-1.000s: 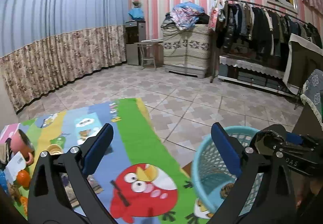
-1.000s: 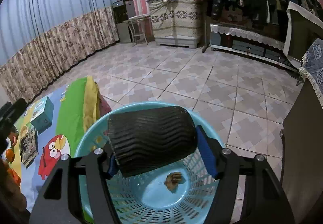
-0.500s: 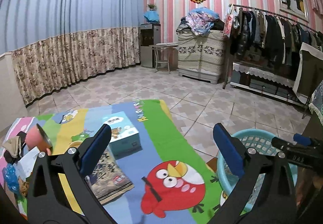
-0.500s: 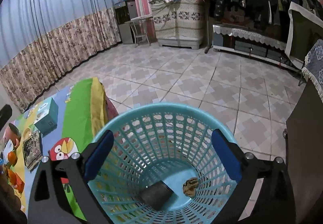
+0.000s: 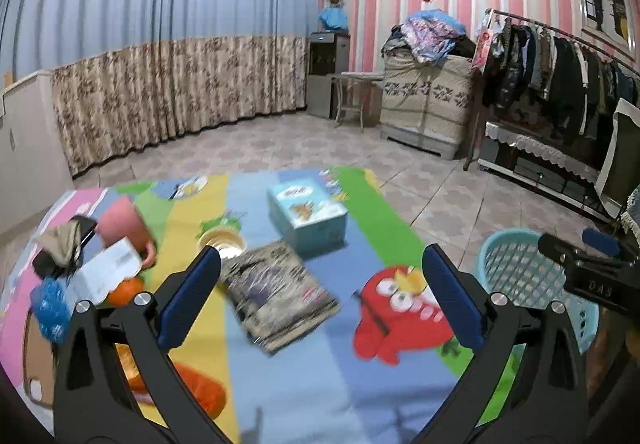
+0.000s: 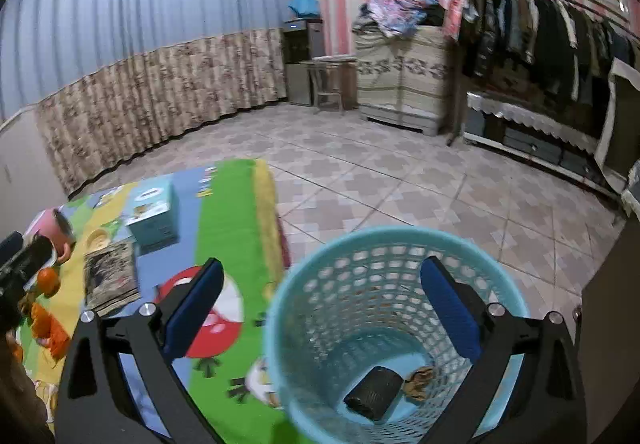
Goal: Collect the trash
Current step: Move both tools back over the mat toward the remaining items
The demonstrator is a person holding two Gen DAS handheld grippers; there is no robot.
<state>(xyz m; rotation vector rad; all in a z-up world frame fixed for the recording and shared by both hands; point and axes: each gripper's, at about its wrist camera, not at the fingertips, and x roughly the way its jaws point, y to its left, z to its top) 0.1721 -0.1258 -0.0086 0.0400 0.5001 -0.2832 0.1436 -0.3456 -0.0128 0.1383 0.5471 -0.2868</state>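
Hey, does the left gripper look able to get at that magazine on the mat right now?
Probably yes: the left gripper is open and empty, with the magazine lying flat on the mat just ahead, nothing on top.

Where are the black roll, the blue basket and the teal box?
black roll (image 6: 374, 392), right wrist view, its ribbed side.
blue basket (image 6: 400, 234), right wrist view, far rim.
teal box (image 5: 306, 204), left wrist view, printed top.

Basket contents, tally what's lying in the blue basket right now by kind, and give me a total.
In the blue basket, seen from the right wrist view:
Black ribbed roll: 1
Small brown crumpled scrap: 1
Total: 2
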